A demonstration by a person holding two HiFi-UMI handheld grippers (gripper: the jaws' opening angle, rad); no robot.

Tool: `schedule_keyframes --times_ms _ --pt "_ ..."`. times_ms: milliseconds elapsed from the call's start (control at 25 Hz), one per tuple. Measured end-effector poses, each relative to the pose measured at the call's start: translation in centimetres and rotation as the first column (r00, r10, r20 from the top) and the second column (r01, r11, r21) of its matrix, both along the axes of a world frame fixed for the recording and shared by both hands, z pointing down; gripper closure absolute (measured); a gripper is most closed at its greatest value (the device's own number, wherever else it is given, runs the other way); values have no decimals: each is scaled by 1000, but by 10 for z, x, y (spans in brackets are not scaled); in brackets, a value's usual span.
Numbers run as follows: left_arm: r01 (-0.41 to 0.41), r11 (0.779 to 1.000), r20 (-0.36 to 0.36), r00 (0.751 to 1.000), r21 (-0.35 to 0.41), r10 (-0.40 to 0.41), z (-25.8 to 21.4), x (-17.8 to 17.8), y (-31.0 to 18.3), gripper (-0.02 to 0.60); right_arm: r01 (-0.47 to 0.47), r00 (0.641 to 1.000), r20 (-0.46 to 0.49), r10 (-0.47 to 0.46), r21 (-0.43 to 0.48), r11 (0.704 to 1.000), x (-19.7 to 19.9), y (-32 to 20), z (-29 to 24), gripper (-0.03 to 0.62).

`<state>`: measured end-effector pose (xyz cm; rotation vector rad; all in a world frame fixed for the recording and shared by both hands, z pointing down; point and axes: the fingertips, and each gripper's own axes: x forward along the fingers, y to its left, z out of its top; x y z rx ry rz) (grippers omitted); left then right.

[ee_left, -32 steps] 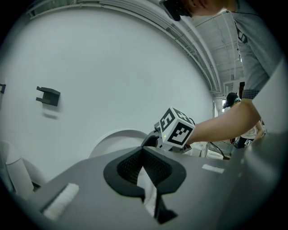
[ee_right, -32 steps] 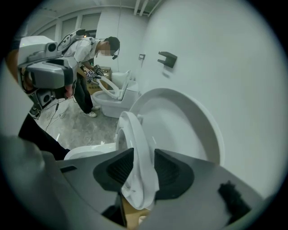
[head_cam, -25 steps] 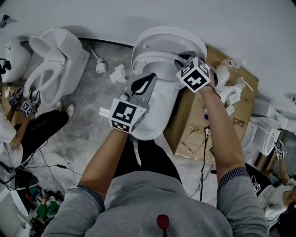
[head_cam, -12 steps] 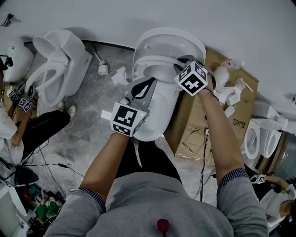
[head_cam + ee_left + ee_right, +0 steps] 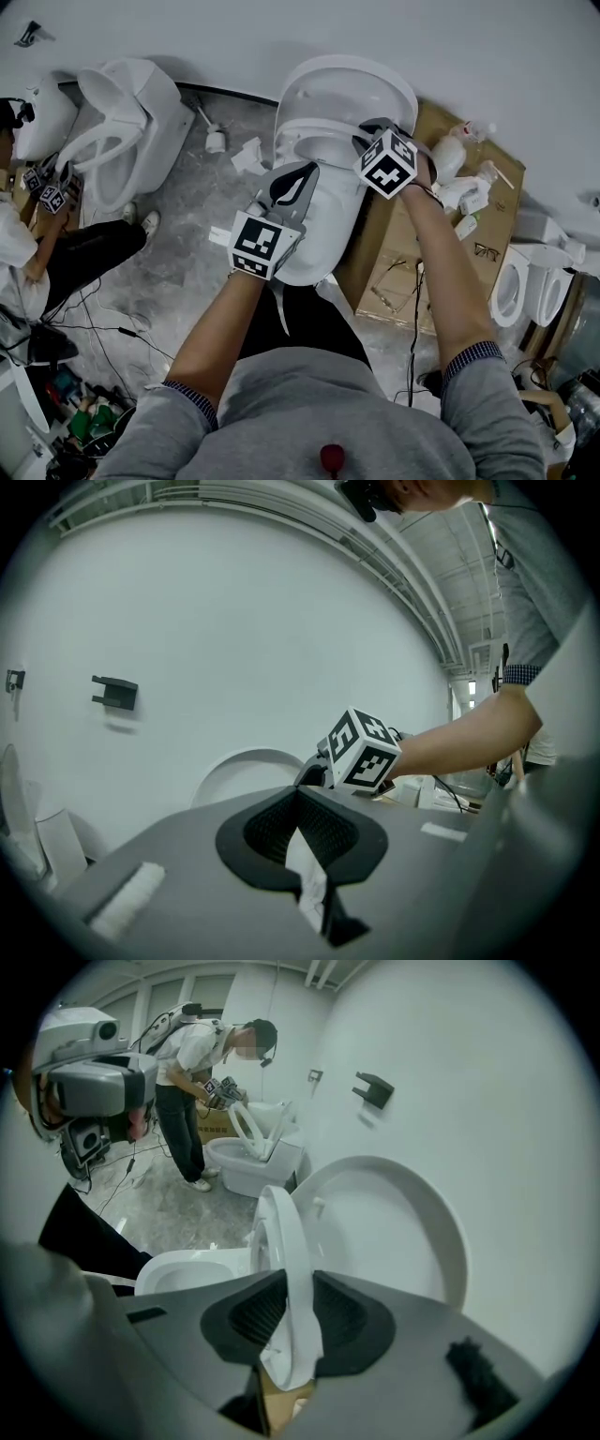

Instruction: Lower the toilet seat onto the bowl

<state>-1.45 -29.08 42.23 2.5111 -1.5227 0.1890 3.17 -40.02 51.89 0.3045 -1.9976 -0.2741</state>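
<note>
we see right gripper [image 5: 292,1314] fingers clamped on toilet seat [image 5: 279,1241] rim; seat stands near upright between raised lid [image 5: 398,1232] and bowl [image 5: 178,1274]. left gripper [image 5: 302,841] fingers nearly together (thin white sliver between).

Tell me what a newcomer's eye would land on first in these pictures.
First comes the right gripper, clamped on the rim of the raised toilet seat, which stands between the open bowl and the upright lid at the wall. Next is the left gripper, shut, over the bowl's left side. Farther back, another person bends over a second toilet.
</note>
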Motion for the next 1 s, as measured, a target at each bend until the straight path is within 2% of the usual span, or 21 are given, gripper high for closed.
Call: schedule_keyframes --times_ms 280,640,1000 --pt "-5 1000 2 1000 0 5 -1 -1 12 575 21 999 -30 -21 6 1000 -1 17 -1 502" --pt "-85 996 -2 996 -19 85 4 11 34 574 17 998 -60 -15 35 999 2 45 2 500" --pt "-111 993 -5 994 -33 110 8 7 54 574 9 997 -74 -6 42 999 3 73 5 496"
